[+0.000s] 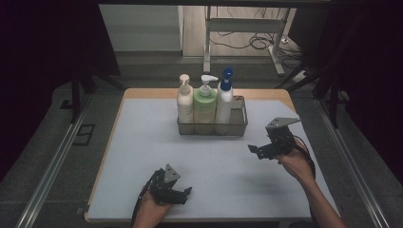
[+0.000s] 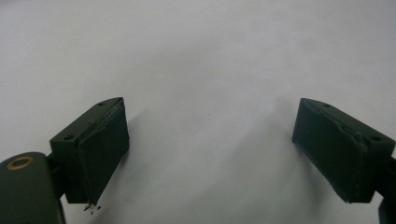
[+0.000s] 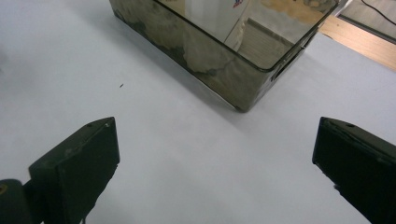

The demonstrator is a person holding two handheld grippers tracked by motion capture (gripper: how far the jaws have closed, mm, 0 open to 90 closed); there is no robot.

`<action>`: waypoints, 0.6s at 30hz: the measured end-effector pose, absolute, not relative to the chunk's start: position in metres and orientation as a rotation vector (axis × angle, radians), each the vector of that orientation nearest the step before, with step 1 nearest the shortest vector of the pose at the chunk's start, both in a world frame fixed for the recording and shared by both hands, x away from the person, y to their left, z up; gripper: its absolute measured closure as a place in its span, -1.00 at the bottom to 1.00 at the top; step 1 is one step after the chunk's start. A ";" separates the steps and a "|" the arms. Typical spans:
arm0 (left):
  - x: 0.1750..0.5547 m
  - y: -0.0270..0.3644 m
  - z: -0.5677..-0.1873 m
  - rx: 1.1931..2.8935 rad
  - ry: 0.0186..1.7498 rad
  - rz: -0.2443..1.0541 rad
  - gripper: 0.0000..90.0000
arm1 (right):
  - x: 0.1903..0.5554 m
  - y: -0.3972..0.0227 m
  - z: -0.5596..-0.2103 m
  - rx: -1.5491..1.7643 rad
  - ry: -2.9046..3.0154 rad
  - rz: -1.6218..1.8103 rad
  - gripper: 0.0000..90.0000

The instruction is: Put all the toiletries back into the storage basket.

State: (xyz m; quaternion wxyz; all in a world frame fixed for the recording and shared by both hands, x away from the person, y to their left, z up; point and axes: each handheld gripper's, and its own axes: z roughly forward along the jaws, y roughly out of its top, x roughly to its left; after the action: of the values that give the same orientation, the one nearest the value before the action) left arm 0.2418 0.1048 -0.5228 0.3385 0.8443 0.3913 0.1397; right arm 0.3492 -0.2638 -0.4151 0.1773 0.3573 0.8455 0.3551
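A dark mesh basket (image 1: 240, 124) stands at the back middle of the table. It holds a cream pump bottle (image 1: 184, 102), a green pump bottle (image 1: 205, 107) and a white bottle with a blue pump (image 1: 224, 99), all upright. My right gripper (image 1: 255, 151) hovers to the basket's right front, jaws open and empty. In the right gripper view this gripper (image 3: 217, 135) faces a corner of the basket (image 3: 210, 60). Near the front edge, my left gripper (image 1: 187, 194) rests low, open. In the left gripper view, bare surface lies between the jaws of this gripper (image 2: 212, 116).
A pale grey mat (image 1: 142, 156) covers the wooden table top (image 1: 266, 93). Metal rails (image 1: 52, 166) run along both sides of the table. Beyond the far edge stand a desk frame (image 1: 247, 23) and floor cables (image 1: 259, 42).
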 end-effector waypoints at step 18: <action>0.242 0.105 -0.523 2.196 1.022 0.364 -0.76 | 0.317 -0.273 -0.444 0.975 2.418 1.011 -1.00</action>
State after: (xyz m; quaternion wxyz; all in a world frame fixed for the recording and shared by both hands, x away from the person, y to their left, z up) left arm 0.2416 0.1047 -0.5230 0.3392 0.8434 0.3924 0.1398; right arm 0.3174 -0.2735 -0.4442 0.1719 0.3435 0.8518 0.3562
